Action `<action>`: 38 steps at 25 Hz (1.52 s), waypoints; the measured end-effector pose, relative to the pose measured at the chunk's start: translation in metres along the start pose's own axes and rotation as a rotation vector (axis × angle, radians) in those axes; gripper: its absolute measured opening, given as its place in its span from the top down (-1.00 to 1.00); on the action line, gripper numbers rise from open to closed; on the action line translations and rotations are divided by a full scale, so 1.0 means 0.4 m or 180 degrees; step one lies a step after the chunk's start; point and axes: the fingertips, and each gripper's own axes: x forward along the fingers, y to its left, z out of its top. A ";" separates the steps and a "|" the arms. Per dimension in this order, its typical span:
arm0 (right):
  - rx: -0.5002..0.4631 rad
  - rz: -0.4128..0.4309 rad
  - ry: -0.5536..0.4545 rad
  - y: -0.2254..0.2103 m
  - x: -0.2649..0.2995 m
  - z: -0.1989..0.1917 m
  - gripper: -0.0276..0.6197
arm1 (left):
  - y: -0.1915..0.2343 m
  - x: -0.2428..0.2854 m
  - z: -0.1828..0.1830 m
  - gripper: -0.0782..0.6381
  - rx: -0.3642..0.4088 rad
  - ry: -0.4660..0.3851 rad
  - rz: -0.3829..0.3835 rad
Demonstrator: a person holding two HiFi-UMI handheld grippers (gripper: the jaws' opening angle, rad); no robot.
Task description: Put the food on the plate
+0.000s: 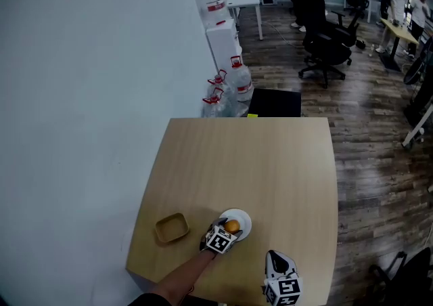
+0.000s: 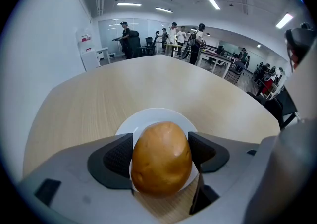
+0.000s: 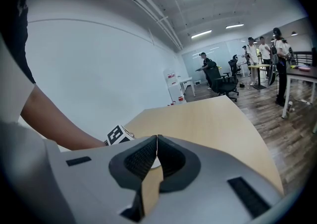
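Observation:
A golden-brown potato (image 2: 161,157) sits between the pads of my left gripper (image 2: 161,156), which is shut on it just above a small white plate (image 2: 148,118). From the head view the potato (image 1: 232,226) hangs over the plate (image 1: 243,219) near the table's front edge, with the left gripper (image 1: 226,233) right behind it. My right gripper (image 1: 273,260) waits to the right of the plate, near the front edge. In the right gripper view its jaws (image 3: 156,154) meet with nothing between them.
A shallow tan tray (image 1: 171,227) lies left of the plate on the light wooden table (image 1: 257,162). Water jugs (image 1: 230,84) and a black box (image 1: 275,103) stand beyond the far edge. Office chairs and people occupy the back of the room.

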 end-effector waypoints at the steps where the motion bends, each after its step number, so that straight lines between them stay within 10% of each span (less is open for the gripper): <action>1: -0.0001 -0.0012 0.0003 -0.005 0.000 -0.002 0.73 | 0.004 0.003 0.009 -0.15 0.0025 -0.0012 0.0022; 21: -0.0147 -0.0233 -0.0086 0.079 -0.015 0.023 0.73 | 0.041 -0.062 0.032 -0.15 -0.0124 -0.0560 -0.0068; 38: -0.0374 -0.0367 -0.0251 0.319 -0.162 -0.026 0.73 | -0.151 -0.472 -0.048 -0.15 -0.0241 -0.1453 -0.0226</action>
